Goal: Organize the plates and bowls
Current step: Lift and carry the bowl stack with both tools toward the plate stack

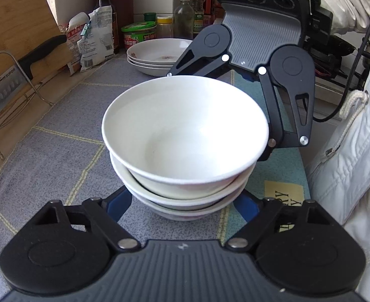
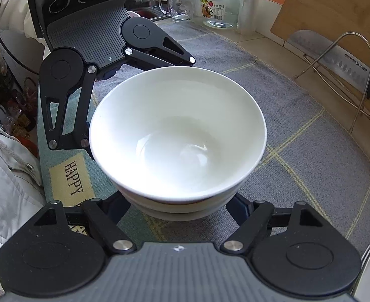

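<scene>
A stack of three white bowls (image 1: 185,136) stands on the grey mat; it also shows in the right wrist view (image 2: 177,136). My left gripper (image 1: 185,214) reaches around the stack's base from one side, its jaws spread wide. My right gripper (image 2: 177,214) does the same from the opposite side, fingertips hidden under the bowls. Each gripper shows in the other's view, the right gripper (image 1: 260,75) beyond the stack, the left gripper (image 2: 84,63) likewise. A stack of white plates (image 1: 157,55) sits further back on the mat.
A wire rack (image 1: 11,95) holds a cleaver and a wooden cutting board (image 1: 16,20) along the wall. Bottles, jars and bags (image 1: 139,30) stand behind the plates. A glass mug (image 2: 180,3) and a jar (image 2: 220,5) stand by the sink. The counter edge lies beside the person.
</scene>
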Motion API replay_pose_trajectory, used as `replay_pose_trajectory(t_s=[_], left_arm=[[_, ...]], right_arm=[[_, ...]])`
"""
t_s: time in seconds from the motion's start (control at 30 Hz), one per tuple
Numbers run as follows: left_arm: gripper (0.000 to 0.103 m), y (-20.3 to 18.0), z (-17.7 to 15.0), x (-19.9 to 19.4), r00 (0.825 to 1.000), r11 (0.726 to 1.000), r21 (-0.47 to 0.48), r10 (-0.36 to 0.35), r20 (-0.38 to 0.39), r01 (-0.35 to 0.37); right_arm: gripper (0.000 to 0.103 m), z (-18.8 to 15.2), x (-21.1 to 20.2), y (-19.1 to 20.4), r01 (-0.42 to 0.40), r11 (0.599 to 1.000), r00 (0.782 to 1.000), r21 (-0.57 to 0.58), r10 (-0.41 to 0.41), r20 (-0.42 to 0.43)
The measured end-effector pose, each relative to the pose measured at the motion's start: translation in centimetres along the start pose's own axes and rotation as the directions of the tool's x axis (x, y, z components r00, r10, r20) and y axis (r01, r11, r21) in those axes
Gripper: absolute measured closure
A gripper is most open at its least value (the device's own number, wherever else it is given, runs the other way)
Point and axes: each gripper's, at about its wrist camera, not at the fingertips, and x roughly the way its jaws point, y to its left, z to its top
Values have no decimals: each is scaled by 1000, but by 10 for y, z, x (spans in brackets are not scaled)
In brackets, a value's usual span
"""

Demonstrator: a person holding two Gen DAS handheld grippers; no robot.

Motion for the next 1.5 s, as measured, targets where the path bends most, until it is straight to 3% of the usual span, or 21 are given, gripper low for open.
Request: replay_pose_trajectory(t_s=[0.5, 0.93, 1.2, 1.5], left_arm=[[17, 2, 5, 0, 999, 1000, 10, -27, -25, 28], [17, 2, 10, -4, 999, 1000, -2, -9, -34, 9], [17, 5, 44, 4, 1000, 1000, 9, 17, -23, -17], [17, -3, 100, 48, 999, 999, 28, 34, 9, -34]], right_arm=[[18, 3, 2, -2, -7, 1000, 1000, -3, 7, -13], [18, 4, -9, -4, -20, 1000, 1000, -8, 20, -22], [18, -5, -44, -24, -12, 1000, 1000, -25, 12, -12], [18, -38, -90, -70, 20, 999, 1000, -43, -20, -8]])
